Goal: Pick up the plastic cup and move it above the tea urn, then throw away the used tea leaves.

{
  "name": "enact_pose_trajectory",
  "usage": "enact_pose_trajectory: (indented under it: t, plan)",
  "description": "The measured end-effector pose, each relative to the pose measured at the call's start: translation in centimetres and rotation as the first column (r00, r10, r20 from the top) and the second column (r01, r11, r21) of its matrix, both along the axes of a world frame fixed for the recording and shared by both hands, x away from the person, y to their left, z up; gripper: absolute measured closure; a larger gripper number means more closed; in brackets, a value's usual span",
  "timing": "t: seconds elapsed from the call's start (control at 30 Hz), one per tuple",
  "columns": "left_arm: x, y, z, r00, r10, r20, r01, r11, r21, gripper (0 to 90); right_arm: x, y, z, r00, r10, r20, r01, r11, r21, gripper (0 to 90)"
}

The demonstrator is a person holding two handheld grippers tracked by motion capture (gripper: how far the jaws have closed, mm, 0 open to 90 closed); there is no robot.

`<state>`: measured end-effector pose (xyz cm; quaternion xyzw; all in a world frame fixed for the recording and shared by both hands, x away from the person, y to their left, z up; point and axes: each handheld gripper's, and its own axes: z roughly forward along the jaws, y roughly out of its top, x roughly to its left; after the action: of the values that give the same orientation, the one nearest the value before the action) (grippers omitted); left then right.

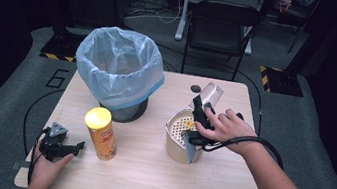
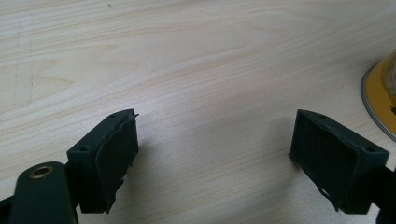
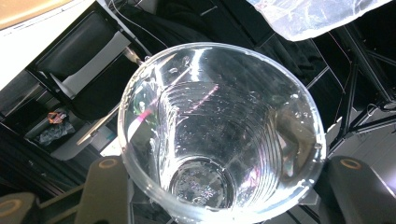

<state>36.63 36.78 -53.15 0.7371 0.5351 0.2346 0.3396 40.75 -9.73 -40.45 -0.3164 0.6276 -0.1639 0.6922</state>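
Clear plastic is what we have in the right gripper [image 1: 203,111]: its jaws are clamped on a cup [image 1: 210,93], which we hold tilted just above the beige strainer pot [image 1: 174,143] at the right of the table [image 1: 145,172]. In the right gripper view the cup [image 3: 219,130] faces us mouth-on, wet with droplets and a little liquid near its base, the pads pressing its sides near the rim. Our left gripper [image 1: 60,145] rests on the table near the front left corner, jaws wide apart with nothing between them; its own view shows bare wood between the pads [image 2: 114,158]. The risks from here, as we judge them: thin walls could buckle under the squeeze and the wet cup slip out, or drips could land on the table instead of in the pot if we swing away too soon. The bin [image 1: 119,67] with its pale liner stands well to the left, so carrying the cup there means crossing above the yellow-lidded can [image 1: 101,132], and a low pass could knock it over. For writing, a big "6" [image 1: 57,78] is marked on the floor left of the table; the can's label is too small to read.
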Motion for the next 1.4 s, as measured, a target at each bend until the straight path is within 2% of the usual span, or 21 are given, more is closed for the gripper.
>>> enact_pose_trajectory:
  t: [0.33, 0.57, 0.63, 0.7, 0.73, 0.8, 0.87, 0.9, 0.93, 0.97, 1.0, 1.03, 1.07, 1.1, 1.13, 1.17, 1.2, 1.23, 1.3, 1.37, 1.4]
  plan:
    - [0.0, 0.0, 0.0, 1.0000, 0.001, 0.000, -0.001, 1.0000, -0.002, 14.8, -0.2, 0.3, 0.3, 0.9998, 0.015, -0.013, -0.015, 0.9999, -0.002, 40.7]
    - [0.0, 0.0, 0.0, 1.0000, 0.001, 0.001, -0.001, 1.0000, 0.001, 14.9, -0.4, 0.2, 0.6, 0.9993, 0.015, -0.034, -0.014, 0.9996, 0.025, 40.6]
    - [0.0, 0.0, 0.0, 1.0000, 0.000, 0.000, 0.000, 1.0000, 0.000, 14.9, -0.5, 0.3, 0.9, 0.9982, 0.009, -0.058, -0.006, 0.9988, 0.049, 40.6]
    - [0.0, 0.0, 0.0, 1.0000, 0.000, 0.000, 0.000, 1.0000, 0.000, 14.9, -0.6, 0.4, 1.4, 0.9966, -0.017, -0.081, 0.021, 0.9988, 0.044, 40.6]
    - [0.0, 0.0, 0.0, 1.0000, 0.001, 0.001, -0.001, 1.0000, 0.001, 14.9, -0.4, 0.4, 1.6, 0.9938, 0.008, -0.111, 0.000, 0.9976, 0.069, 40.6]
    - [0.0, 0.0, 0.0, 1.0000, 0.000, 0.000, 0.000, 1.0000, 0.000, 14.9, -0.5, 0.4, 2.0, 0.9902, -0.011, -0.139, 0.021, 0.9969, 0.075, 40.6]
    - [0.0, 0.0, 0.0, 1.0000, 0.000, 0.000, 0.000, 1.0000, 0.000, 14.9, -0.6, 0.7, 2.9, 0.9861, -0.036, -0.162, 0.039, 0.9991, 0.016, 40.6]
    - [0.0, 0.0, 0.0, 1.0000, 0.000, 0.000, 0.000, 1.0000, 0.000, 14.9, -0.7, 0.7, 3.0, 0.9846, -0.023, -0.174, 0.036, 0.9971, 0.067, 40.7]
    - [0.0, 0.0, 0.0, 1.0000, 0.000, 0.000, 0.000, 1.0000, 0.000, 14.9, -0.7, 0.7, 3.1, 0.9816, -0.025, -0.189, 0.042, 0.9956, 0.084, 40.7]
    - [0.0, 0.0, 0.0, 1.0000, 0.000, 0.000, 0.000, 1.0000, 0.000, 14.9, -0.6, 0.9, 3.5, 0.9689, -0.033, -0.245, 0.059, 0.9934, 0.099, 40.6]
    - [0.0, 0.0, 0.0, 1.0000, 0.000, 0.000, 0.000, 1.0000, 0.000, 14.9, -0.7, 0.7, 3.7, 0.9476, -0.052, -0.315, 0.112, 0.9778, 0.177, 40.6]
    - [0.0, 0.0, 0.0, 1.0000, 0.000, 0.000, 0.000, 1.0000, 0.001, 14.9, -0.5, 0.7, 4.0, 0.9452, -0.027, -0.326, 0.113, 0.9620, 0.249, 40.6]
    - [0.0, 0.0, 0.0, 1.0000, 0.000, 0.000, 0.000, 1.0000, 0.000, 14.9, -0.6, 0.8, 4.3, 0.9267, -0.031, -0.375, 0.160, 0.9344, 0.318, 40.7]
    - [0.0, 0.0, 0.0, 1.0000, 0.000, 0.000, 0.000, 1.0000, 0.000, 14.9, -0.5, 0.7, 4.7, 0.9062, -0.015, -0.423, 0.184, 0.9137, 0.362, 40.6]
    - [0.0, 0.0, 0.0, 1.0000, 0.000, 0.000, 0.000, 1.0000, -0.001, 14.9, -0.4, 0.6, 5.2, 0.8838, -0.013, -0.468, 0.218, 0.8962, 0.387, 40.6]
    - [0.0, 0.0, 0.0, 1.0000, -0.001, 0.000, 0.001, 1.0000, 0.001, 14.9, -0.3, 0.5, 5.5, 0.8683, -0.009, -0.496, 0.241, 0.8813, 0.407, 40.6]
    - [0.0, 0.0, 0.0, 1.0000, 0.001, 0.000, -0.001, 1.0000, -0.002, 14.9, 0.0, 0.5, 6.0, 0.8501, 0.019, -0.526, 0.267, 0.8455, 0.462, 40.6]
    - [0.0, 0.0, 0.0, 1.0000, 0.000, 0.000, 0.000, 1.0000, 0.001, 14.9, 0.1, 0.4, 6.4, 0.8345, 0.027, -0.550, 0.288, 0.8298, 0.478, 40.6]
    - [0.0, 0.0, 0.0, 1.0000, 0.000, 0.000, 0.000, 1.0000, 0.000, 14.9, 0.5, 0.1, 7.3, 0.7917, 0.059, -0.608, 0.344, 0.7790, 0.524, 40.5]
    - [0.0, 0.0, 0.0, 1.0000, 0.002, 0.000, -0.002, 1.0000, -0.003, 14.9, 0.9, -0.2, 7.9, 0.7500, 0.092, -0.655, 0.393, 0.7345, 0.553, 40.5]
    - [0.0, 0.0, 0.0, 1.0000, 0.000, -0.001, 0.000, 1.0000, -0.003, 14.9, 1.1, -0.4, 8.2, 0.7308, 0.113, -0.673, 0.417, 0.7065, 0.572, 40.5]
